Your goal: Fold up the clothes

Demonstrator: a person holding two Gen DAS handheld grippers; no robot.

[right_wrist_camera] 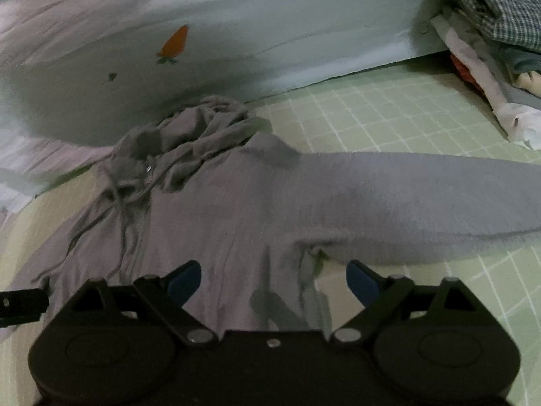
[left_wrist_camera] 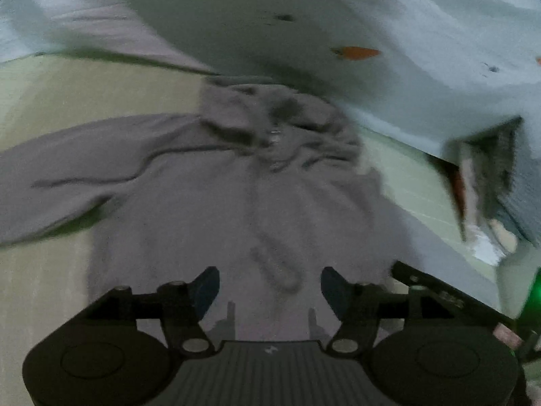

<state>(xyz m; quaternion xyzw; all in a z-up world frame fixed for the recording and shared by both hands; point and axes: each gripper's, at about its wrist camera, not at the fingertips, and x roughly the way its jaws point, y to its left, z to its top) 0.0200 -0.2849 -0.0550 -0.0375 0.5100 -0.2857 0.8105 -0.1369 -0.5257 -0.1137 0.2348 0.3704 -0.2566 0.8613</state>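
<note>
Left gripper (left_wrist_camera: 270, 287) nearest in the left wrist view, jaws spread apart, nothing between the blue pads (left_wrist_camera: 206, 287) — poised above the lower front of the hoodie (left_wrist_camera: 236, 203), not touching cloth. Right gripper (right_wrist_camera: 274, 279) likewise wide open and empty, over the hoodie's side edge near the armpit, one pad above cloth, the other above bare sheet. Black bar of the other gripper poking in at the left edge of the right wrist view, and at the lower right of the left wrist view beside a green glow.

Grey-mauve zip hoodie laid flat, front up, on a pale green sheet (right_wrist_camera: 389, 108) with a white grid pattern. Drawstrings (left_wrist_camera: 277, 264) trailing down the chest just ahead of the left gripper. Zipper pull (right_wrist_camera: 148, 169) glinting at the collar. One sleeve (right_wrist_camera: 422, 196) stretched straight out toward the right edge of the right wrist view; the other sleeve (left_wrist_camera: 84, 169) spread out toward the left edge of the left wrist view, slightly creased. Hood (right_wrist_camera: 203, 125) bunched and crumpled at the far end, touching the base of a light blue duvet (right_wrist_camera: 270, 27).

Duvet heaped behind, printed with an orange carrot (right_wrist_camera: 175, 42) and small dark marks. Far right — a stack of other clothes (right_wrist_camera: 490, 34), checked fabric on top, white and red pieces underneath, well apart from the hoodie. Both views motion-blurred.
</note>
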